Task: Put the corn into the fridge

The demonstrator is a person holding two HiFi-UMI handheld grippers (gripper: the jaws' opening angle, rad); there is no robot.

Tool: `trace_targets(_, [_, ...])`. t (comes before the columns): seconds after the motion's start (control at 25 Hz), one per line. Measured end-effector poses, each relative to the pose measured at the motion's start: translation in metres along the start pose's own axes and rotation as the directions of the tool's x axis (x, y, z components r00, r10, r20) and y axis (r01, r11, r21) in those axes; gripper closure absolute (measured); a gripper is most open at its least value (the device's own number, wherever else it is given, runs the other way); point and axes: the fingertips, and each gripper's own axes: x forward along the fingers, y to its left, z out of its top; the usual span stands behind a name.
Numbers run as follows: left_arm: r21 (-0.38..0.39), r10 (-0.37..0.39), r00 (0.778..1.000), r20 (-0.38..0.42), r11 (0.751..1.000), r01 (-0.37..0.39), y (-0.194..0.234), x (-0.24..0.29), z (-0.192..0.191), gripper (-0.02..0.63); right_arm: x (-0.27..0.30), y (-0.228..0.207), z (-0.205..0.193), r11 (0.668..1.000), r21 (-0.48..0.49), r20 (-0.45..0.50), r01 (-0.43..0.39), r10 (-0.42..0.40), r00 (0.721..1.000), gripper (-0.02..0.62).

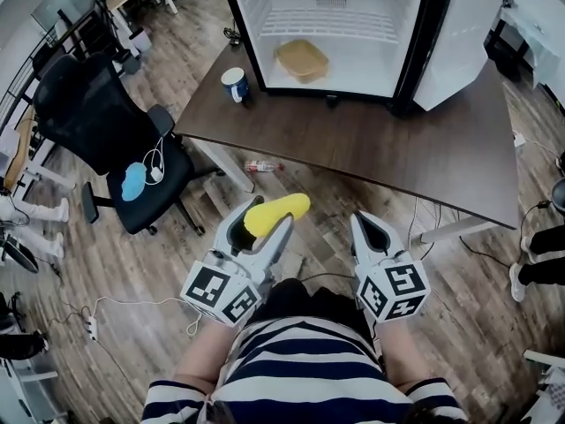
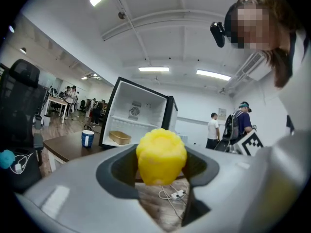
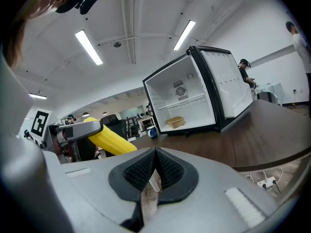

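— What's closest in?
— The left gripper (image 1: 261,225) is clamped on the yellow corn (image 1: 277,212), out over the wood-plank floor (image 1: 132,272) and short of the table. Just beside it, the right gripper (image 1: 374,233) has its jaws pressed together on nothing.

— And the way ahead?
— The near edge of the table (image 1: 397,144) runs across beyond both. Past it is bare brown top up to the fridge (image 1: 340,26), whose door (image 1: 459,35) is swung wide at the right. A tan tray (image 1: 302,60) sits inside at the bottom, and a blue cup (image 1: 236,84) stands near the fridge's left corner.

— Around that?
— A black office chair (image 1: 93,117) on the left, and a bottle (image 1: 262,165) on the floor by the table leg.
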Motion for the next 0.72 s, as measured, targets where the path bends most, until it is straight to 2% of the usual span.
trace_targets(0.2, [0.011, -0.04, 0.999, -0.003, 0.999, 0.04, 0.014, 0.024, 0.002, 0.606, 0.019, -0.006, 0.006, 1.0, 0.001, -0.003, 0.023, -0.023, 1.0, 0.604])
trace_targets(0.72, [-0.045, -0.179, 0.984, -0.005, 0.983, 0.179, 0.088, 0.105, 0.015, 0.606, 0.1, -0.024, 0.038, 0.989, -0.018, -0.02, 0.147, -0.148, 0.989, 0.604])
